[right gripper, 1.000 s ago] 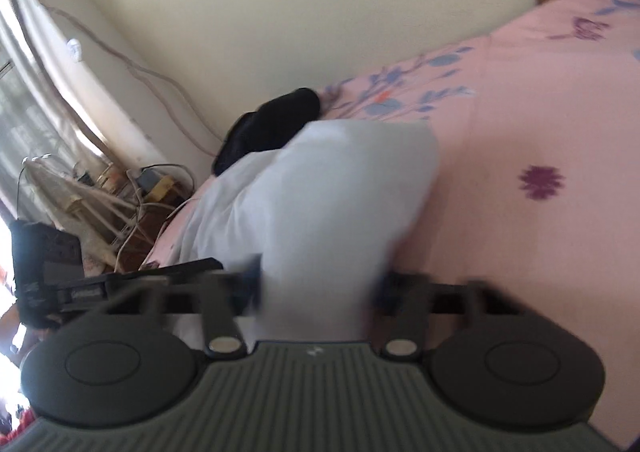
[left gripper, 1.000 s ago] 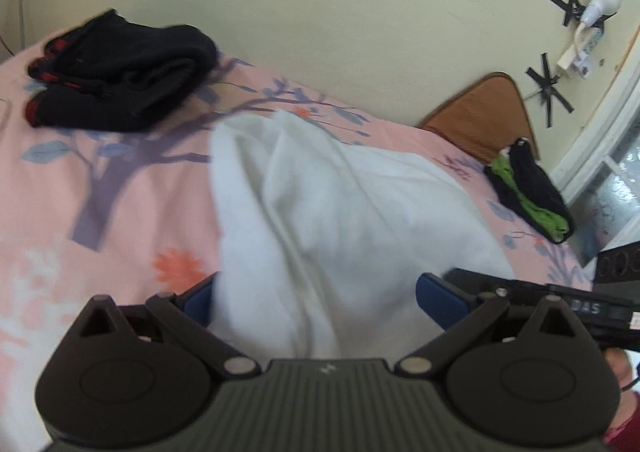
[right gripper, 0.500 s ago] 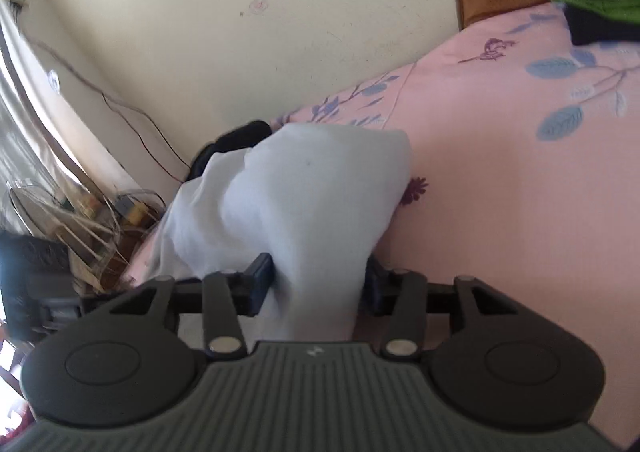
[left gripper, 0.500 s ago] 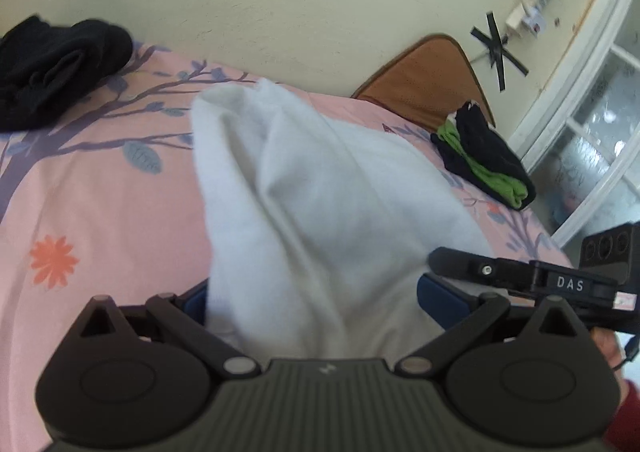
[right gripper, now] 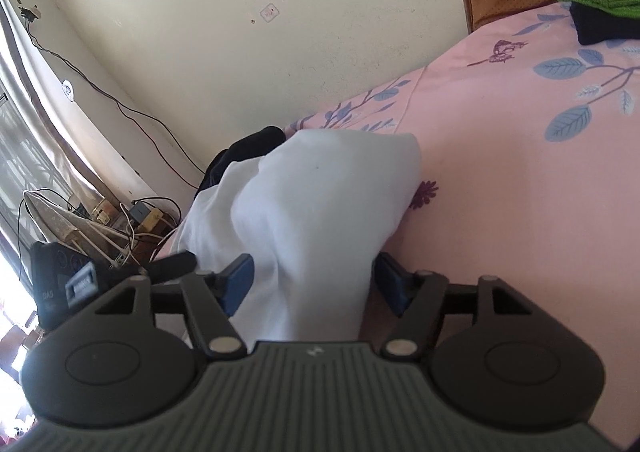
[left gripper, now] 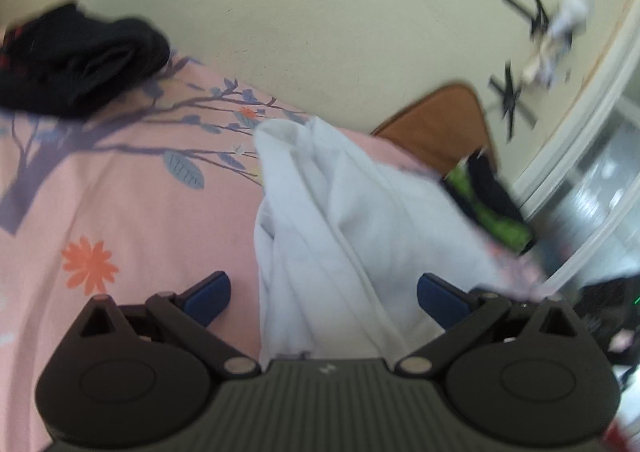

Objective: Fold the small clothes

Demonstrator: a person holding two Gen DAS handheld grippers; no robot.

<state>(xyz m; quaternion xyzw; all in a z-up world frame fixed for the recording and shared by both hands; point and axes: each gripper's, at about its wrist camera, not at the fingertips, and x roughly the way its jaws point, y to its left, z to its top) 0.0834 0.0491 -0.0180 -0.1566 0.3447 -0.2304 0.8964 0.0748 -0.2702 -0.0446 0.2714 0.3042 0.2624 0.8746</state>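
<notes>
The white garment (left gripper: 344, 236) lies bunched on the bed (left gripper: 120, 211), between the spread fingers of the left gripper (left gripper: 324, 298) and the opening fingers of the right gripper (right gripper: 314, 284); neither pinches it. Judging by the folded green-black pile (left gripper: 492, 207) beyond the fingers, some pieces are done, while this one looks only half folded.

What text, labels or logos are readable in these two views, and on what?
"DAS": on the dark side of the left tool's body, at the left edge of the right wrist view, faint.
Small label beside it: too blurred to read.
Small embossed mark on each tool's ribbed housing: a logo, not legible as letters.
Wall sticker: too small to read.
</notes>
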